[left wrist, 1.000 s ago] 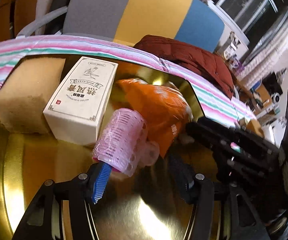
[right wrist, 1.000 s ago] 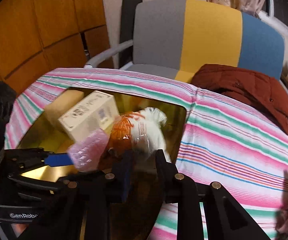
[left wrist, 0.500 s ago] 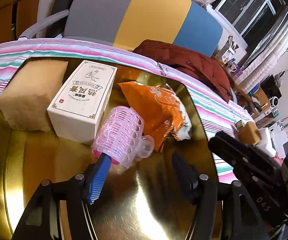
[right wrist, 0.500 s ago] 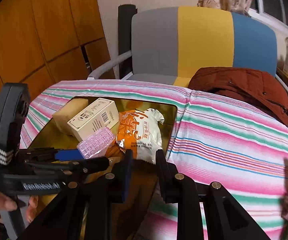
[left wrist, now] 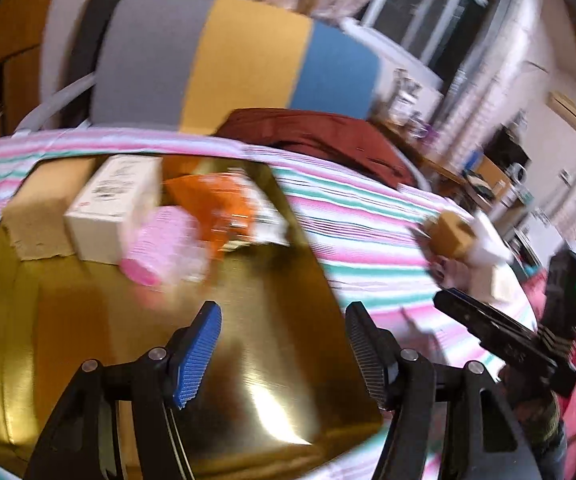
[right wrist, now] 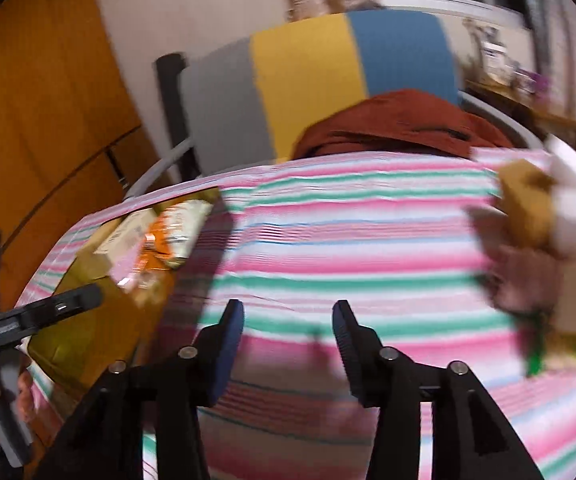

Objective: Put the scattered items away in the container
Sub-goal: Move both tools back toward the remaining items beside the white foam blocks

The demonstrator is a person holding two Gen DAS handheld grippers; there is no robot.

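In the left wrist view, at left centre: tan block, white box, pink hair roller and orange packet, all inside the gold container. At bottom centre: left gripper, fingers spread, nothing between. In the right wrist view, at bottom centre: right gripper, jaws opening, empty, above the striped cloth. At right edge: blurred scattered items on the cloth, outside the container.
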